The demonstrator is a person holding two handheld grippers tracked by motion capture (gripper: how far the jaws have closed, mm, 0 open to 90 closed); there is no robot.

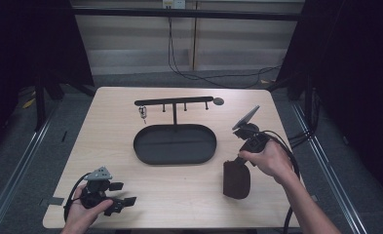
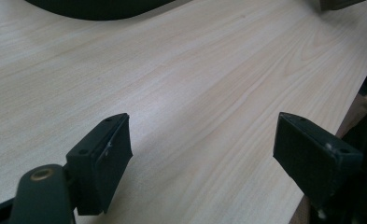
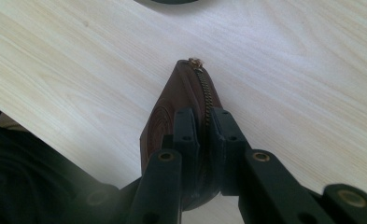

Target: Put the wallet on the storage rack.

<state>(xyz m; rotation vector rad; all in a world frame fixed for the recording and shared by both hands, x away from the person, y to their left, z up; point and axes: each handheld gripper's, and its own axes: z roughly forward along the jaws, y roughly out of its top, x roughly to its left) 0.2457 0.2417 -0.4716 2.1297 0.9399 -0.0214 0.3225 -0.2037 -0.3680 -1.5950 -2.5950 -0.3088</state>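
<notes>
A dark brown zipped leather wallet [image 1: 236,179] stands on its edge near the table's front right. My right gripper [image 3: 203,126] is shut on the wallet [image 3: 181,93], its two jaws pinching it across the zipper edge. In the high view the right gripper [image 1: 238,163] sits just above the wallet, held by a hand. My left gripper [image 1: 121,194] rests low at the front left of the table, held by the other hand. Its jaws stand wide apart over bare wood [image 2: 200,144] with nothing between them.
A black oval tray [image 1: 174,144] lies at the table's middle. Behind it stands a black T-shaped hook rack [image 1: 174,102] with a small key-like item [image 1: 142,113] hanging at its left. A small dark disc [image 1: 219,101] lies by the rack's right end. Cables trail on the floor beyond.
</notes>
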